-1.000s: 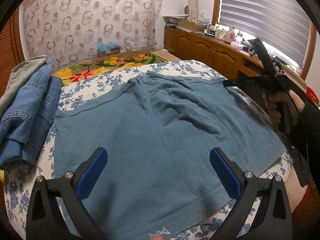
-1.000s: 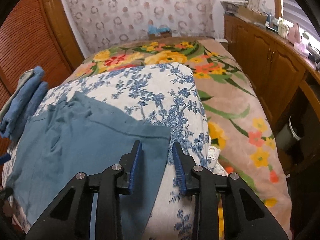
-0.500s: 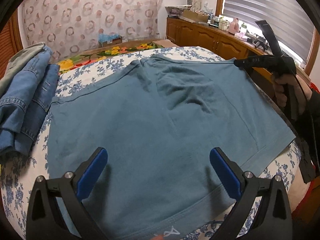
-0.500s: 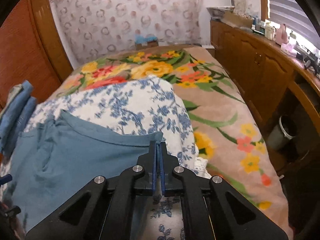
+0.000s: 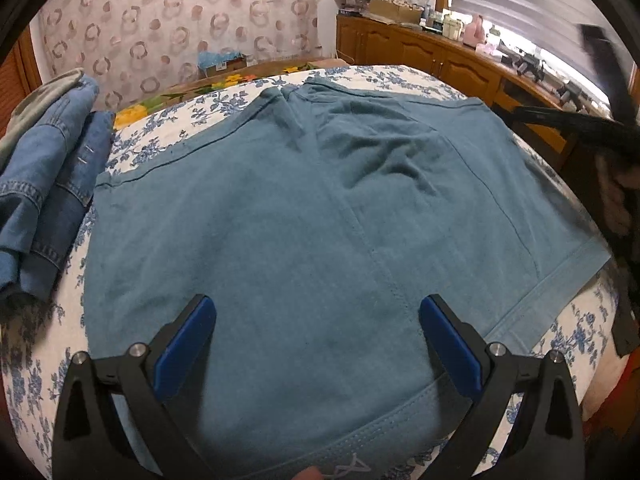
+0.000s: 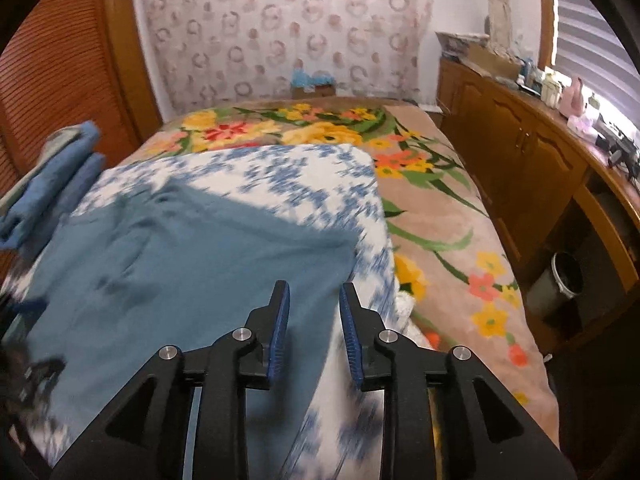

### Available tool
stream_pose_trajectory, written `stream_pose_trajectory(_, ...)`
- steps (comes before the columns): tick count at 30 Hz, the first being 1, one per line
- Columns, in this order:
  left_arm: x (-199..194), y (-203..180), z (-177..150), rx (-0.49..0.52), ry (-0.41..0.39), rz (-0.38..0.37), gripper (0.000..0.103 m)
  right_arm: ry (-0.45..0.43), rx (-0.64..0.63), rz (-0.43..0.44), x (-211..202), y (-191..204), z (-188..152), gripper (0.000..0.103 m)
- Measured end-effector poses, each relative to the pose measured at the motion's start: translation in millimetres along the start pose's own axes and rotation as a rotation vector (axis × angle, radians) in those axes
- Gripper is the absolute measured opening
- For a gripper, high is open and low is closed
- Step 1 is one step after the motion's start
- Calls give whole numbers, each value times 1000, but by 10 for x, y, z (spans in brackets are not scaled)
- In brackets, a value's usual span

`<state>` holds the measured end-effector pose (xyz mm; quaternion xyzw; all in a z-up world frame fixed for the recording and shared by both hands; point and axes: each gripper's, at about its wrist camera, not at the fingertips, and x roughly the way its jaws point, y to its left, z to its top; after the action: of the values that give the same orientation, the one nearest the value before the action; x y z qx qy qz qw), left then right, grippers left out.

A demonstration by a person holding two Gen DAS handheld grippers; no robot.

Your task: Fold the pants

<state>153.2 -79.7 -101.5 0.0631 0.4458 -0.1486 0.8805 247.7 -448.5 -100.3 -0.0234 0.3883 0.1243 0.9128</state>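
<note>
- A pair of teal shorts-style pants (image 5: 304,216) lies spread flat on a blue-and-white floral cover (image 5: 400,76) at the near end of a bed, waistband toward the camera and two short legs pointing to the far side.
- The left tool (image 5: 316,336) hovers over the near waistband with its blue pads spread wide, gripping nothing.
- The right tool (image 6: 314,320) sits at the garment's right edge, pads parted by a narrow gap; no cloth is clamped between them, though motion blur makes the edge beneath hard to read.
- The fabric looks like a soft cotton knit — light, limp and matte, with a stitched centre seam, hemmed leg ends and loose wrinkles around the crotch. It should drape and slide readily over the cover rather than hold any shape.
- Judged from this layout, the firmest places to grip are the thicker waistband corners and the hemmed leg ends, where doubled cloth gives the pads more to bite.
- Folded denim (image 5: 44,184) is stacked at the left; a flowered blanket (image 6: 436,216) covers the far and right parts of the bed.
</note>
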Motion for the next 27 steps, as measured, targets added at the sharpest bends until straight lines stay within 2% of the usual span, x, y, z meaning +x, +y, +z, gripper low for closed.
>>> stream_pose_trajectory(6, -2, 6, 2, -3, 0, 1, 103, -5, -19, 41, -460, 272, -549, 25)
stream_pose_trajectory(12, -4, 5, 2, -1, 1, 0, 103, 15, -6, 66, -701, 432, -971, 25)
stream_pose_trajectory(17, -5, 8, 1, -2, 1, 1, 103, 21, 19, 91, -777, 461, -1104, 25)
stream_pose_trajectory(19, -4, 0, 5, 2, 1, 2, 103, 28, 5, 72, -779, 501, -1172, 25)
stream_pose_trajectory(21, -8, 16, 1, 5, 4, -2, 103, 33, 9, 73, -778, 491, -1210, 19)
stream_pose_trajectory(22, -15, 19, -3, 7, 4, -4, 103, 37, 3, 62, -784, 484, -1230, 13)
stream_pose_trajectory(27, -289, 149, -77, -32, -69, -20, 103, 47, 11, 56, -793, 412, -1303, 12)
